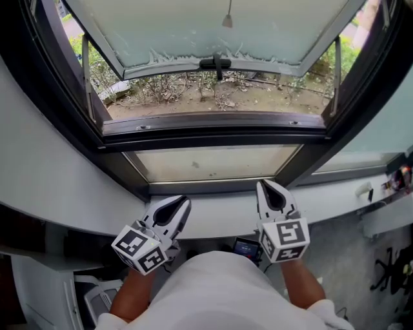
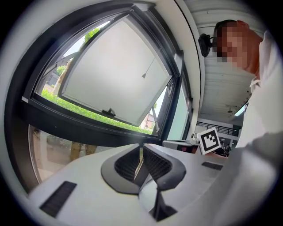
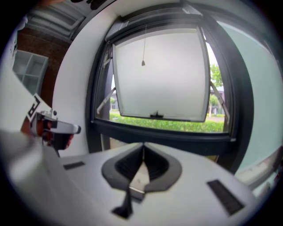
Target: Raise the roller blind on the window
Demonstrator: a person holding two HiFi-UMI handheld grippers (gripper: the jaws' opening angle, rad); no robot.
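Note:
A thin pull cord with a small weight (image 1: 228, 19) hangs in front of the open window; it also shows as the cord (image 2: 143, 76) in the left gripper view and the cord (image 3: 143, 63) in the right gripper view. The blind's fabric itself is in none of the views. My left gripper (image 1: 182, 201) and right gripper (image 1: 266, 185) are held low by the white sill (image 1: 219, 216), close to my body and far below the cord. The left gripper (image 2: 140, 145) and the right gripper (image 3: 143, 144) both have their jaws together with nothing between them.
The frosted sash (image 1: 213, 29) is tilted outward, its black handle (image 1: 216, 63) at the lower edge. A dark frame (image 1: 213, 126) surrounds it, with a fixed pane (image 1: 206, 164) below. A small red and white device (image 1: 400, 177) sits on the ledge at right.

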